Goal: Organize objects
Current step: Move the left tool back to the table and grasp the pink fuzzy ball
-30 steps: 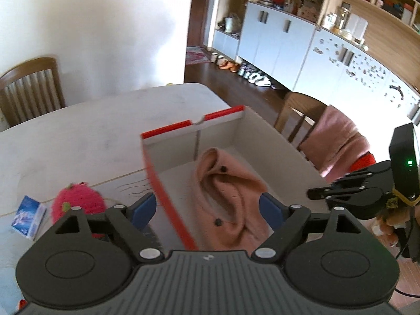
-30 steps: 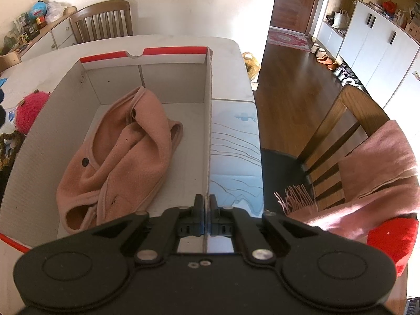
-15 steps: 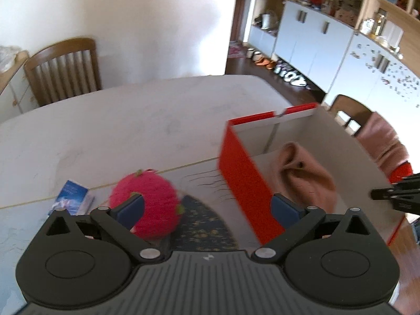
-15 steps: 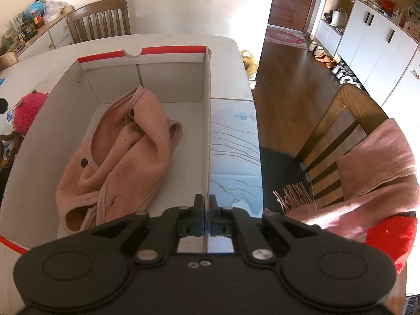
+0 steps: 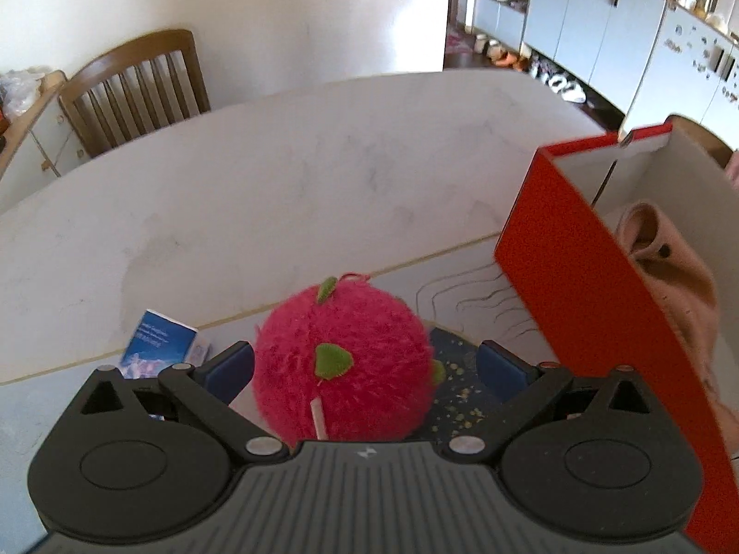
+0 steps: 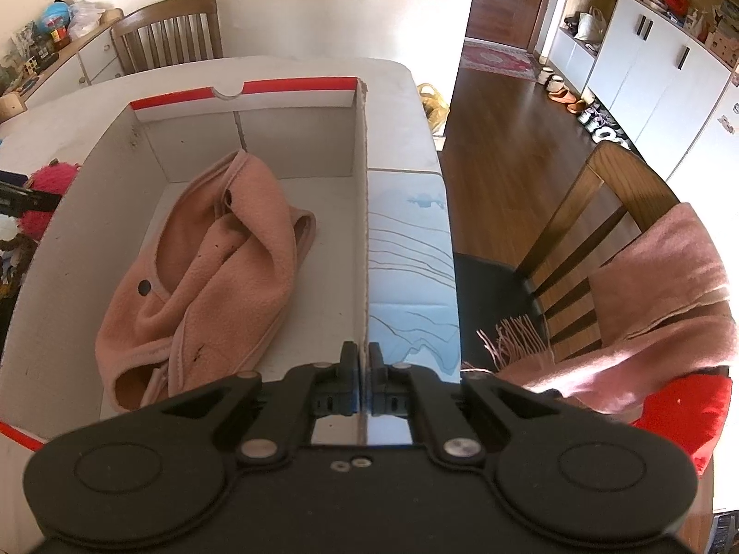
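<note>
1. The pink plush ball [image 5: 344, 362] is seen on the table just beside the box's [image 5: 586, 286] red outer wall, directly between the widely spread jaws of the left gripper [image 5: 365, 364]; no pad is seen pressing it.
2. The ball is round, so no long axis is given.
3. The right gripper [image 6: 364, 385] is pressed together on the box's right wall, farther from the ball.
4. The ball's underside is hidden.

Blue packet [image 5: 159, 344] on the table: printed lettering, too small and blurred to read.
Red and white box [image 5: 572, 249]: no readable text.
Elsewhere: nothing legible.
</note>
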{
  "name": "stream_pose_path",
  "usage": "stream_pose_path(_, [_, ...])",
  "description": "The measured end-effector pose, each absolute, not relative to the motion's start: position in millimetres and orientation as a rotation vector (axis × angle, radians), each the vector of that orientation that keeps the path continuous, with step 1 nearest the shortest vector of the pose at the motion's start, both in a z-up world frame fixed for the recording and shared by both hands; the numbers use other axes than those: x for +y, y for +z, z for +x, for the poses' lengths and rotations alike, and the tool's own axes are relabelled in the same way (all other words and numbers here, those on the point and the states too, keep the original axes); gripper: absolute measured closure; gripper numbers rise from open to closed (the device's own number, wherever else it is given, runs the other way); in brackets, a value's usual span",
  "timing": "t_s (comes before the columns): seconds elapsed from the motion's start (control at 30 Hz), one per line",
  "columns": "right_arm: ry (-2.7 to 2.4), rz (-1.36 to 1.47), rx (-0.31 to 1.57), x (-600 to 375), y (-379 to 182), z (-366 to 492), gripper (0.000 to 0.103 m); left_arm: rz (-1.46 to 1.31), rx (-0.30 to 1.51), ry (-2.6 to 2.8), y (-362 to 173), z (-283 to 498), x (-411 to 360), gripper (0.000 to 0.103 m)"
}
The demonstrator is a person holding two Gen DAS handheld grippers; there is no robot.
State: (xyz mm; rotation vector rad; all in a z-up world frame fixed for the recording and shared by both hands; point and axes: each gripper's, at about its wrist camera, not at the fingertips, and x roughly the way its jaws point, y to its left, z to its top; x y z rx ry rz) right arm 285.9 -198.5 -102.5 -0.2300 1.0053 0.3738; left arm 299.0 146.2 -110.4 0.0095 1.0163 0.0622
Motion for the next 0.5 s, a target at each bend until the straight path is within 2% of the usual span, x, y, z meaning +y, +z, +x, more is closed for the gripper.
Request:
stream_pose_path(0.2, [0.367, -0.228, 1.009, -197.6, -102.1, 286.0, 0.100, 0.080, 1.047, 0.088, -131.0, 306.8, 147.2, 0.000])
stream_pose_path(0.5, [0.362, -0.231, 1.012, -197.4, -101.9, 286.3, 0.100, 0.046, 1.046, 0.123, -140.1, 308.2, 160.1, 0.001])
